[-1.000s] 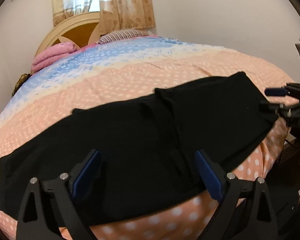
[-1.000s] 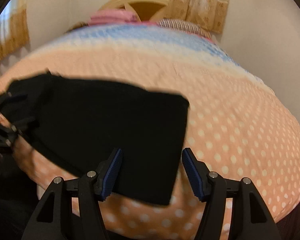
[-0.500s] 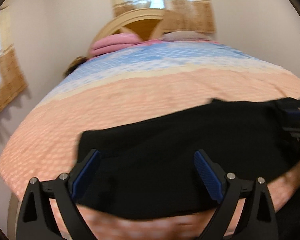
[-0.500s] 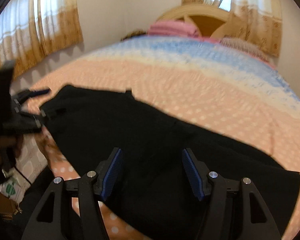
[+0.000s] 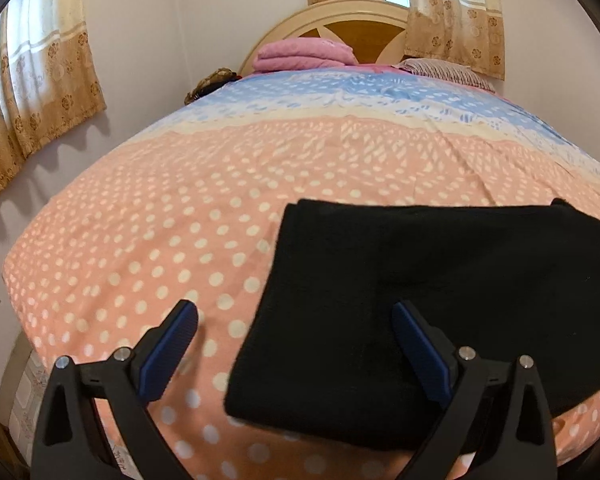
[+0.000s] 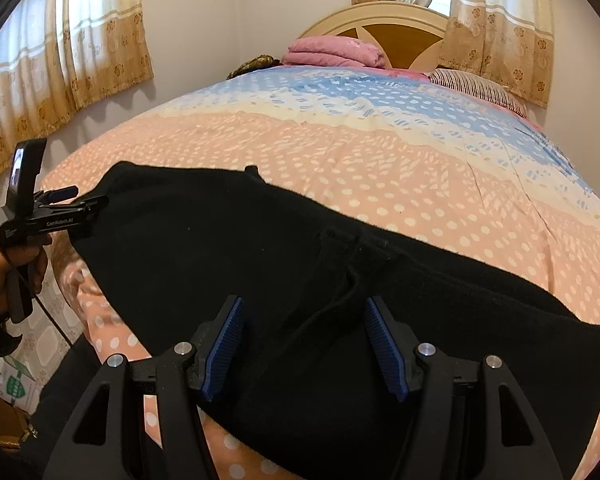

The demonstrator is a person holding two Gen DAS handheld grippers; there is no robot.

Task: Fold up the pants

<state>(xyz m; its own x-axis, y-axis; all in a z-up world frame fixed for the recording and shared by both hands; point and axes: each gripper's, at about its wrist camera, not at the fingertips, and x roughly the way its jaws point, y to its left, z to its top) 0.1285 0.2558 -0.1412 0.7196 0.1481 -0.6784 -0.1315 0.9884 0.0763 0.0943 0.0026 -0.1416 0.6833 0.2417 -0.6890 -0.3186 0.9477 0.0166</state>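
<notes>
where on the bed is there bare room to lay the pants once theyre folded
The wide polka-dot stretch of bedspread between the black pants and the blue band is bare. So is the corner beside the pants' end, in front of the left claw. The headboard end is crowded: pink blanket, striped pillow. The near edge is taken by the pants.

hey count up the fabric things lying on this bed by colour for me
Black: 1, the pants
Pink: 1, the folded blanket by the headboard
Striped: 1, the pillow
Total: 3, all lying on the polka-dot bedspread.
</notes>
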